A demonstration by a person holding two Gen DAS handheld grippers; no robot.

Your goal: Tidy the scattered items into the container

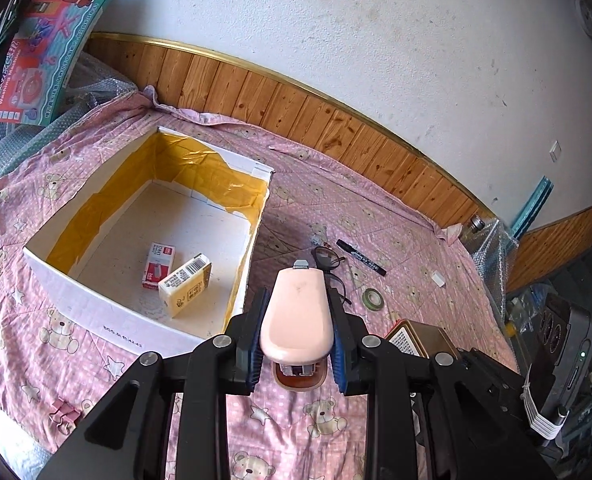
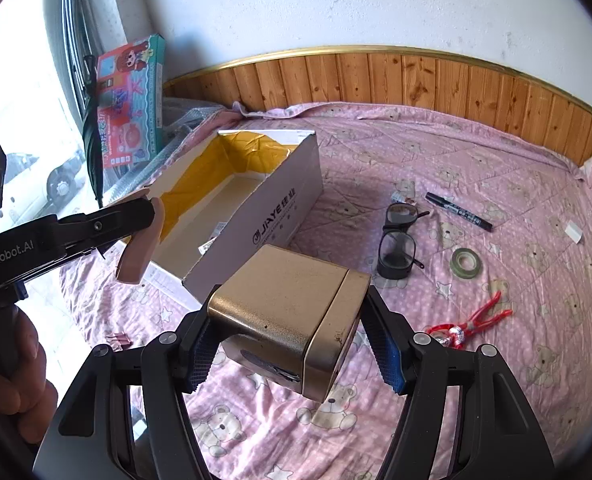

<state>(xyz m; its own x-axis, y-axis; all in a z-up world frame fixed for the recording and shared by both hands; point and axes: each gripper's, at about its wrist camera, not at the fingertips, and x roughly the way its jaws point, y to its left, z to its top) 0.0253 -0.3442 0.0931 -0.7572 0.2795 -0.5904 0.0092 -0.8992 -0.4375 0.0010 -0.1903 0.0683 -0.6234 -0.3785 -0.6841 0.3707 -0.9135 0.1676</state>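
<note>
Clamped between blue pads at the bottom centre of the left wrist view, a pink stapler (image 1: 297,314) sits in the left hand-held gripper (image 1: 297,336), lifted above the pink bear-print bedspread (image 1: 411,220). Up and left of it stands the white cardboard box (image 1: 96,304), lined with yellow tape, with a small red-and-white box (image 1: 158,266) and a yellow packet (image 1: 186,290) lying on its floor.

At the bottom centre of the right wrist view, the right hand-held gripper (image 2: 296,344) squeezes a gold tin (image 2: 292,320), also held off the bed. To the right of the box, on the bedspread, lie glasses (image 2: 397,240), a black marker (image 2: 457,212), a roll of green tape (image 2: 465,263) and a red clip (image 2: 475,322), all outside the box.
</note>
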